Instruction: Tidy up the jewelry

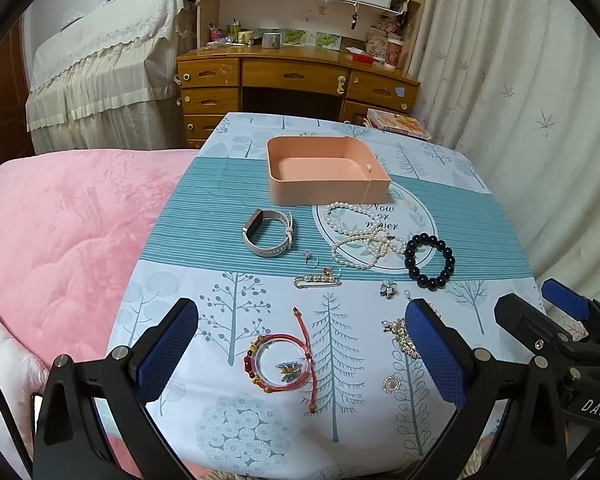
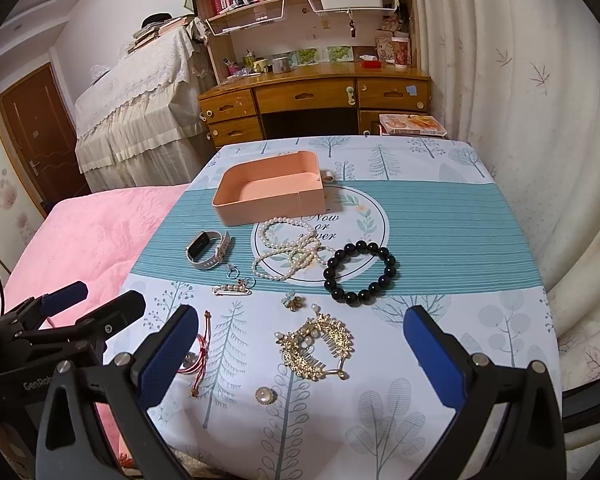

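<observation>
An empty peach box [image 1: 324, 170] [image 2: 270, 194] sits at the back of the cloth-covered table. In front of it lie a grey watch [image 1: 267, 233] [image 2: 208, 250], a pearl necklace [image 1: 364, 240] [image 2: 290, 252] and a black bead bracelet [image 1: 430, 260] [image 2: 360, 272]. Nearer lie a pearl pin [image 1: 316, 280] [image 2: 232, 289], a flower brooch [image 1: 388, 289] [image 2: 293, 301], a gold hair comb [image 2: 320, 344] and a round pearl brooch [image 1: 391, 384] [image 2: 265, 395]. My left gripper [image 1: 300, 354] stands open over a red cord bracelet [image 1: 280, 360]. My right gripper [image 2: 300, 354] stands open over the gold comb.
A pink quilted bed [image 1: 60, 240] lies left of the table. A wooden desk [image 1: 296, 80] with drawers and bookshelves stands behind it. Pale curtains [image 1: 520, 100] hang at the right. A book [image 1: 398, 122] rests beyond the table's far right corner.
</observation>
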The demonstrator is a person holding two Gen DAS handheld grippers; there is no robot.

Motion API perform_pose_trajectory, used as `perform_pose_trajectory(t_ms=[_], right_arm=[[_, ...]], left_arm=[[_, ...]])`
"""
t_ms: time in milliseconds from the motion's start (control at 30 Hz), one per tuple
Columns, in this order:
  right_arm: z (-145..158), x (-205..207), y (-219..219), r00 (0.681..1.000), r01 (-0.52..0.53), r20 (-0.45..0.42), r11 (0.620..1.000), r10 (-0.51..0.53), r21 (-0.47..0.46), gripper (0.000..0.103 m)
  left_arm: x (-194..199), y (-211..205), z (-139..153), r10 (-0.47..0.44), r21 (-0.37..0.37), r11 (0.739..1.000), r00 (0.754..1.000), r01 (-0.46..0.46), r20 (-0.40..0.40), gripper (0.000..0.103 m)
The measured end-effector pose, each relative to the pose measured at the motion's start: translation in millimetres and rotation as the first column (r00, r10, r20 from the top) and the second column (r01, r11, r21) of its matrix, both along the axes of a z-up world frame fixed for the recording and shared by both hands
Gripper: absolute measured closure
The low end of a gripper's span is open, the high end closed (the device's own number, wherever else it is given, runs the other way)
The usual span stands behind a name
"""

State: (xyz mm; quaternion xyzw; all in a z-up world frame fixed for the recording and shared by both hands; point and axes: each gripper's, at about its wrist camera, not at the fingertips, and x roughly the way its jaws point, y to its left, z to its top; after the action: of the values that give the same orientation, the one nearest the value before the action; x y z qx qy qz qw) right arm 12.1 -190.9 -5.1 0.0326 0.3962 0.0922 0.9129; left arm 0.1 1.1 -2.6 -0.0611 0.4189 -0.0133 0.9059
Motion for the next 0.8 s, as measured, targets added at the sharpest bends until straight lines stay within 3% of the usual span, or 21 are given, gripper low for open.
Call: perform_pose_trajectory(t_ms=[800], right_arm=[[-2.2, -1.2, -4.5, 1.000, -0.003, -0.006, 1.000, 0.003, 0.008, 0.000]], left_arm=[[-6.7, 1.0, 2.5, 0.030, 0.032, 0.999, 0.999, -0.031, 0.022, 0.001]])
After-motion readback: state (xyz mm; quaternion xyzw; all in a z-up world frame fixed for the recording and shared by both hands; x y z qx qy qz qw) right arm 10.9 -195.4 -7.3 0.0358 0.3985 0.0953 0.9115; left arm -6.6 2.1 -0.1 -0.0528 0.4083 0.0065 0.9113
